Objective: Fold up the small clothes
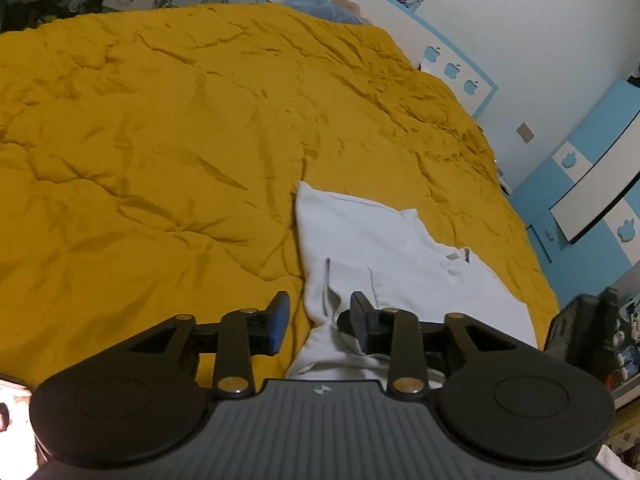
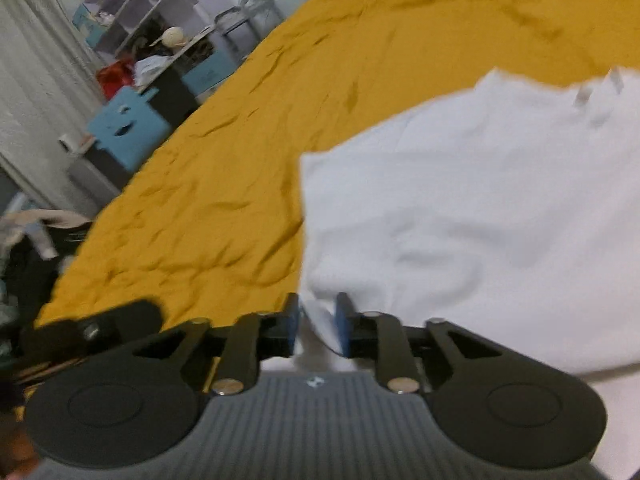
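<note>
The left gripper [image 1: 318, 322] has its jaws open around a bunched edge of the white shirt [image 1: 384, 240]. The right gripper [image 2: 316, 322] pinches a near corner of it. The shirt lies on the yellow bed [image 1: 160, 120]. Close the left jaws first, then lift both sides evenly.

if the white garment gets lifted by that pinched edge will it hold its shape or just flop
Likely floppy: the white garment already puckers into soft folds between the left gripper fingers. It looks thin and light, lying flat on the yellow bedspread. The right gripper pinches only an edge, so the rest would probably drape and swing.
</note>
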